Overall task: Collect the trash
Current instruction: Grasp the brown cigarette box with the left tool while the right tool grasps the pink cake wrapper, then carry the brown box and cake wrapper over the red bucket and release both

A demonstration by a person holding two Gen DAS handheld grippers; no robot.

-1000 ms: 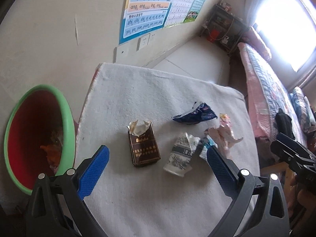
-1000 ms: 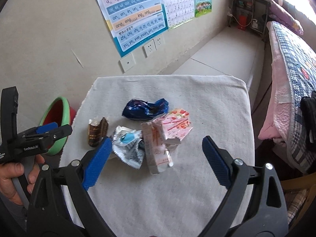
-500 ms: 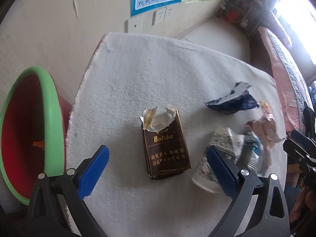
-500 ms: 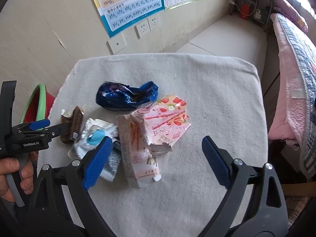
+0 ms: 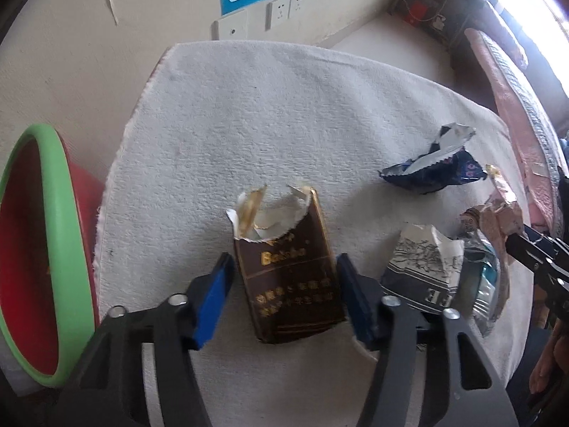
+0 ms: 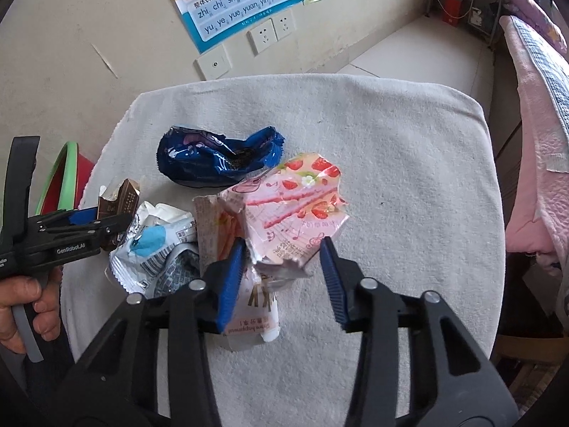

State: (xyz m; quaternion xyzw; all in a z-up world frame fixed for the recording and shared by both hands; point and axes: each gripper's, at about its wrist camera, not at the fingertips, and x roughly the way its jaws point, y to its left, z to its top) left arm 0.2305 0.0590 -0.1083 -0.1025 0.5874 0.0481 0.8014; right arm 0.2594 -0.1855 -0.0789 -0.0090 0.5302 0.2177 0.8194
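So there's a small table covered with a white fuzzy towel (image 5: 249, 124) and a pile of trash sitting on it. The left gripper (image 5: 284, 286) is down over a torn-open brown cigarette pack with gold lettering (image 5: 288, 274), which lies flat on the towel right between the blue pads. Its jaws are closing; the right pad looks to be touching the pack's edge, the left one has a thin sliver of gap, so not really a squeeze as far as I can see.

The right gripper (image 6: 282, 267) is over a crumpled pink strawberry-print snack wrapper (image 6: 295, 210). Its jaws are closing too, with the wrapper's torn lower edge between the pads; I can't tell whether they actually pinch it.

Other stuff on the towel: a crinkled dark blue foil wrapper (image 6: 217, 160) behind the pink one, a silver-and-light-blue packet (image 6: 153, 249) beside it, and a white paper bag with black print (image 5: 423, 270) just right of the cigarette pack.

Off the left edge of the table sits a red plastic bin with a green rim (image 5: 39, 256). A hand (image 6: 28, 306) shows in the right wrist view, holding the left gripper's handle.
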